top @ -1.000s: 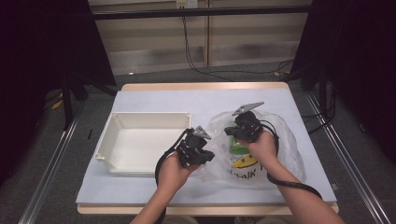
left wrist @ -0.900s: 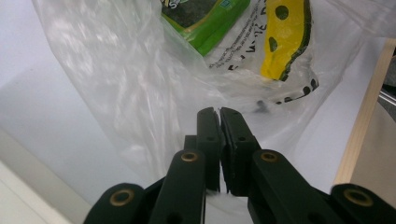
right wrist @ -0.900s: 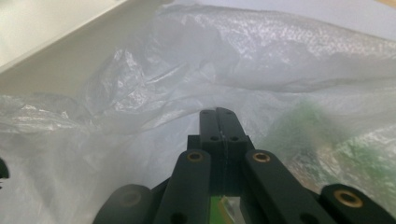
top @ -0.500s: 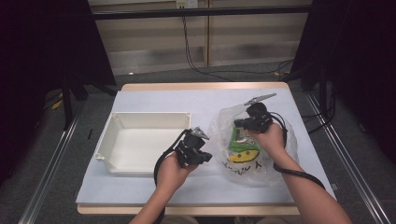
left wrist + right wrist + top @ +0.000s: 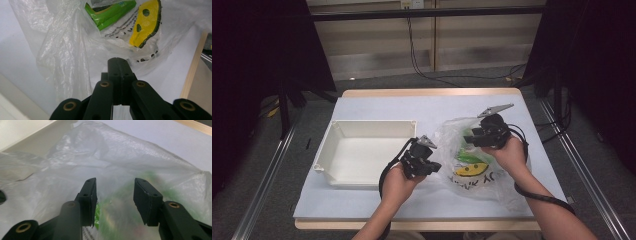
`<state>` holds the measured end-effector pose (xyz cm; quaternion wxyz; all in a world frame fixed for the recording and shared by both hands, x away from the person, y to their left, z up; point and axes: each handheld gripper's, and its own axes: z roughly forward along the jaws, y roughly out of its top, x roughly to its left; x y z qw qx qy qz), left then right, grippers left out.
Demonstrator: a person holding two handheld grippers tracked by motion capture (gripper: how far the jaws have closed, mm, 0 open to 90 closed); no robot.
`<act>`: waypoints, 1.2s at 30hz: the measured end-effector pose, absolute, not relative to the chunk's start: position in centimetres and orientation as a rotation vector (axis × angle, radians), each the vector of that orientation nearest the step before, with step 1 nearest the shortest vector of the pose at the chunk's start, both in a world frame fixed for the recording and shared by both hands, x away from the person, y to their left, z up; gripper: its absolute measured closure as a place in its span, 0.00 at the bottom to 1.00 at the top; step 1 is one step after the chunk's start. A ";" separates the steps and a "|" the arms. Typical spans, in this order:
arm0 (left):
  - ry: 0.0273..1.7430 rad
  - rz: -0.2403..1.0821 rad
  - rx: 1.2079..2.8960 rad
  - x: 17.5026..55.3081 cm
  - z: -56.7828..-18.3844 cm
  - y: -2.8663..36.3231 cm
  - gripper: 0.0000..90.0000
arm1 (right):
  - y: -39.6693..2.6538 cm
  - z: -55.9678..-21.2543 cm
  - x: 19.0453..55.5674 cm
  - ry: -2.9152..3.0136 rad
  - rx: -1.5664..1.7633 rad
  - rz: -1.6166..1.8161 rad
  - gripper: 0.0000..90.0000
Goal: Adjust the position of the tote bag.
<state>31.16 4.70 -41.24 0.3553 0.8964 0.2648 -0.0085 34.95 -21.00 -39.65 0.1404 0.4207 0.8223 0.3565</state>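
I'm looking at a clear, crinkled plastic bag [image 5: 472, 160] lying on the right half of the pale blue table [image 5: 377, 102], at about 3 o'clock from the empty white tray [image 5: 362, 155]. It carries a yellow smiley print with a dark rim [image 5: 471, 170] and black lettering, and a green packet [image 5: 466, 157] shows through the film.

From the high view I get the layout: my left gripper [image 5: 428, 165] sits at the bag's 9 o'clock edge, my right gripper [image 5: 472, 137] at its 12 o'clock edge. The left gripper view adds detail the overhead lacks: the green packet [image 5: 110, 12] is a glossy wrapped pack lying near the smiley print [image 5: 146, 23], and the wooden table edge [image 5: 193, 67] runs along at 3 o'clock. The right gripper view shows the bag [image 5: 125, 162] as hazy folds with green blurred behind them, the tray wall [image 5: 35, 140] at 10 o'clock.

My left gripper's [image 5: 118, 66] jaws are pressed together, and a fold of the bag [image 5: 67, 50] runs down to them; whether film is caught between them I cannot tell. My right gripper's [image 5: 115, 197] jaws have just been opening and stand spread, with the film behind the gap and neither pad pressing on it.
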 end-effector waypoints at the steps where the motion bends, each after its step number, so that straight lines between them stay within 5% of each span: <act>1: 0.683 -0.016 2.321 31.2 -41.3 4.6 1.00 | -21.1 -39.6 34.7 2.373 1.210 1.032 0.60; 6: 0.671 -0.021 2.326 31.1 -41.3 4.1 1.00 | -20.9 -39.4 33.3 2.410 1.170 1.032 0.62; 16: 0.622 -0.004 2.354 31.1 -41.6 3.5 1.00 | -19.5 -41.4 31.8 2.556 1.074 0.980 1.00; 36: 0.612 -0.048 2.331 30.1 -43.7 0.8 0.98 | -23.5 -43.3 33.9 2.436 1.203 0.711 1.00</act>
